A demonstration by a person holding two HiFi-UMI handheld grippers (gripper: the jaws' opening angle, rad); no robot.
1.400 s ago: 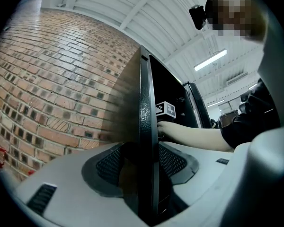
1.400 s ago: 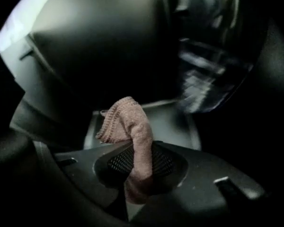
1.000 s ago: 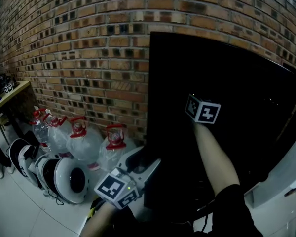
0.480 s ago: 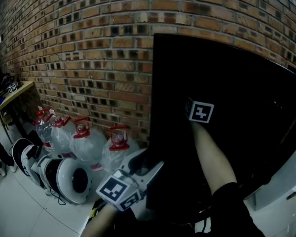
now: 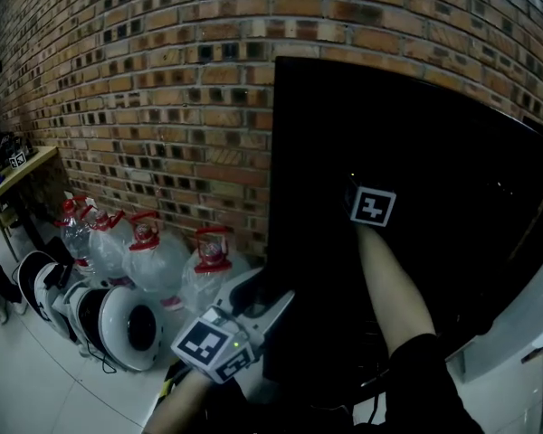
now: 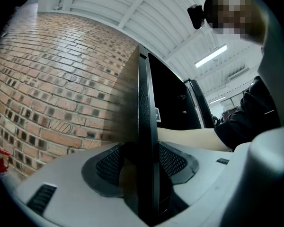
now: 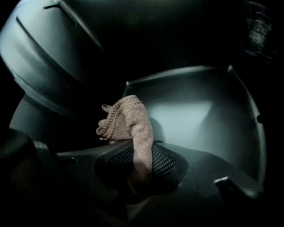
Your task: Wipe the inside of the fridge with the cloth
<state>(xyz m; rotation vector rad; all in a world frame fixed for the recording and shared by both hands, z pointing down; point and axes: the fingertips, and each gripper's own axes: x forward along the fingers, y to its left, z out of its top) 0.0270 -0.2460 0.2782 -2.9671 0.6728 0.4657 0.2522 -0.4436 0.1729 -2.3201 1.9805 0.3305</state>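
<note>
- The tall black fridge (image 5: 452, 152) stands against a red-brown brick wall (image 5: 163, 89), and its inside is dark.
- The left gripper (image 6: 143, 162) has its fingers clenched on the fridge's thin black edge panel (image 6: 144, 98).
- The right gripper (image 7: 139, 162) is inside the fridge, its fingers pinching a small beige knitted cloth (image 7: 127, 122).
- The cloth looks light, soft and floppy. It is probably best held by a bunched fold, leaving the free end to drag.
</note>
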